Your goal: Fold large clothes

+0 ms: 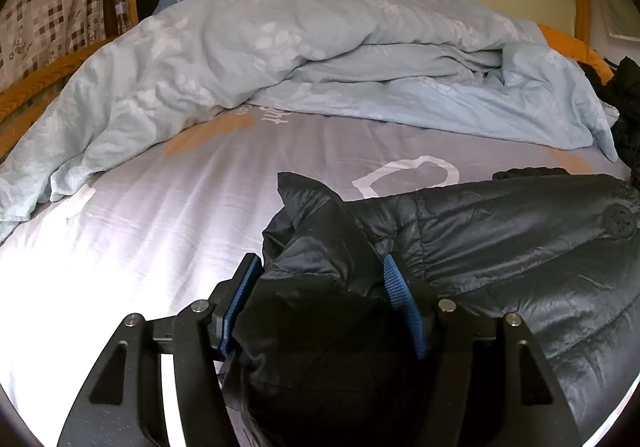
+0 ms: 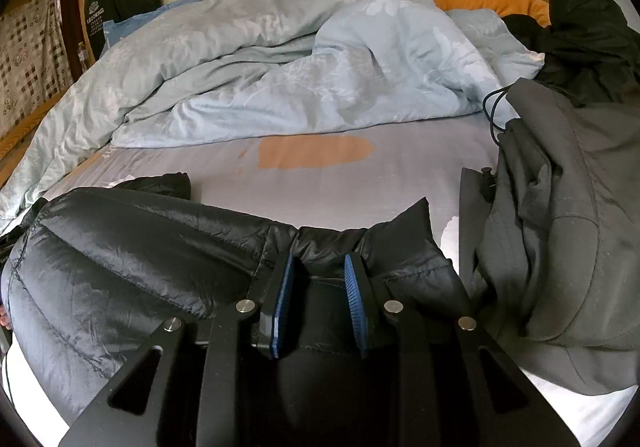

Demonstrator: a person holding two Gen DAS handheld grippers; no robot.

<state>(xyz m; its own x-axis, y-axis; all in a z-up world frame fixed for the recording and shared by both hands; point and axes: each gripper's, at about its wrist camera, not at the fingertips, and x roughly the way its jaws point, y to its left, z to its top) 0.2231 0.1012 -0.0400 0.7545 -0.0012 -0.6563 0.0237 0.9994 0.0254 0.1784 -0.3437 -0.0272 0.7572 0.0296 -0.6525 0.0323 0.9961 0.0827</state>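
Black quilted puffer jacket [image 2: 132, 247], on grey bed sheet [image 2: 320, 187]: right gripper [image 2: 320, 299] fingers narrow, pinching its edge; left gripper [image 1: 320, 299] fingers wide, fabric between, apparently loose; regrip before folding evenly.

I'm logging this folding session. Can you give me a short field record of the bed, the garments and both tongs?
surface: bed sheet, grey, patterned
garment in work: black puffer jacket, lying on the near sheet
left tongs: jacket fabric between pads; grip unclear
right tongs: shut on the jacket's edge
beside: grey coat, heaped at right
behind: light blue duvet, bunched
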